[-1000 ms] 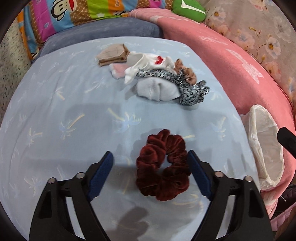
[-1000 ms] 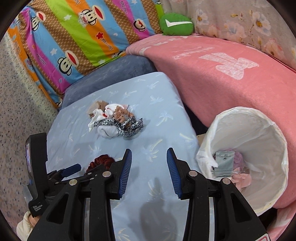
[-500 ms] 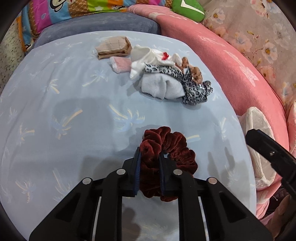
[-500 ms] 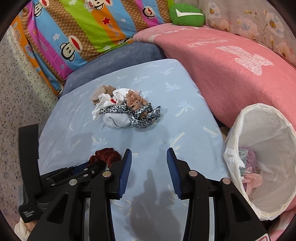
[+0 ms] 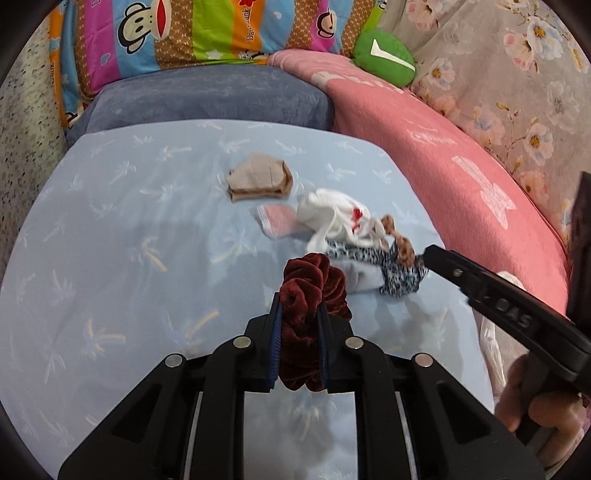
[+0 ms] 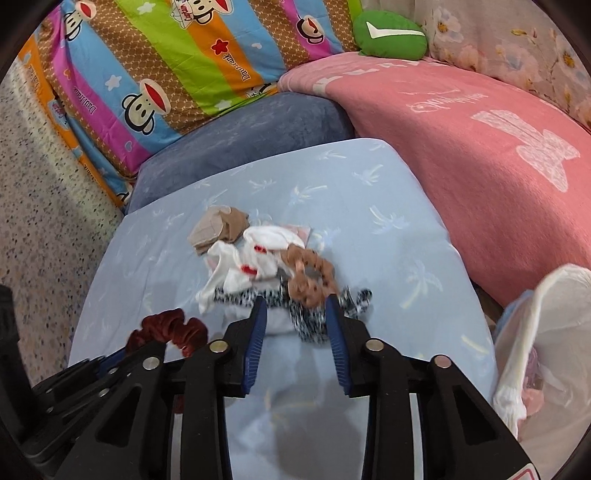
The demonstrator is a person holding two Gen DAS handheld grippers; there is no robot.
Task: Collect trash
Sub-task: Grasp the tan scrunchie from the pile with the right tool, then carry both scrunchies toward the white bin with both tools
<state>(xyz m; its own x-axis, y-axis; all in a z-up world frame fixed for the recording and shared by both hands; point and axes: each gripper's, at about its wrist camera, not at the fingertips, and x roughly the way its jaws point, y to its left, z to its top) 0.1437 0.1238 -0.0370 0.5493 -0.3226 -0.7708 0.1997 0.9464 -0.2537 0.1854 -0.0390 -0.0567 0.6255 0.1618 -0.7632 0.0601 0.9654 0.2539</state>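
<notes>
My left gripper [image 5: 298, 314] is shut on a dark red velvet scrunchie [image 5: 308, 295], held just above the light blue sheet [image 5: 110, 258]; it also shows in the right wrist view [image 6: 170, 328]. My right gripper [image 6: 295, 314] is open, its jaws close to a pile of small cloth items: a leopard-print band [image 6: 317, 317], a brown scrunchie [image 6: 308, 273], a white sock with red marks [image 6: 251, 266] and a beige sock [image 6: 218, 229]. The pile also shows in the left wrist view [image 5: 354, 236]. A white-lined trash bin [image 6: 546, 332] stands at the right.
A pink blanket [image 6: 480, 147] covers the bed at the right. A grey-blue cushion [image 6: 251, 140], a striped monkey-print pillow [image 6: 166, 74] and a green cushion [image 6: 391, 33] lie at the back. Speckled floor [image 6: 44, 221] is at the left.
My left gripper closed on the red scrunchie and lifted it off the sheet. My right gripper moved forward from near the bin to the cloth pile, still open.
</notes>
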